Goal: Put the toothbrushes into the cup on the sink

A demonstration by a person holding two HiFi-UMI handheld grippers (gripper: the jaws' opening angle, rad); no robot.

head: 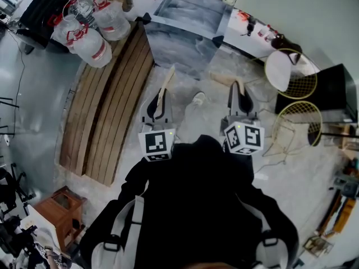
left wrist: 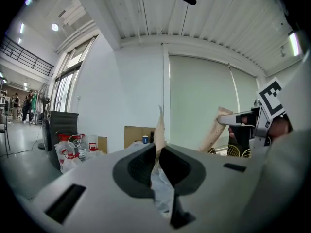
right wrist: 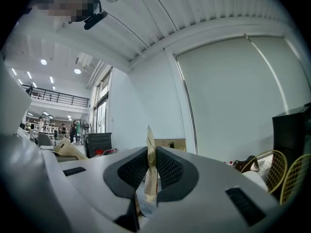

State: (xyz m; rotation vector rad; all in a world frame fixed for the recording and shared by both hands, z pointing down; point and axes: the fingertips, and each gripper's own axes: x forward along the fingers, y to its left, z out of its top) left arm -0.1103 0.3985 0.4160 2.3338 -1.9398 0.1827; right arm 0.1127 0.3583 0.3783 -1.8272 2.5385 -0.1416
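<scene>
Industrial hall with mezzanine railing [right wrist: 58, 97] and stacked planks [head: 106, 116].

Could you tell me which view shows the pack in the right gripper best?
The left gripper view: the pack shows its broad face. The right gripper view catches it only edge-on between the jaws; the head view shows it small, from above.

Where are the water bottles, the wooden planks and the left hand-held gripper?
water bottles [head: 94, 48]: head view, on the nearest bottle's body.
wooden planks [head: 109, 111]: head view, middle of the row.
left hand-held gripper [left wrist: 159, 152]: left gripper view, between its jaws, which pinch a tan strip [left wrist: 159, 127].
</scene>
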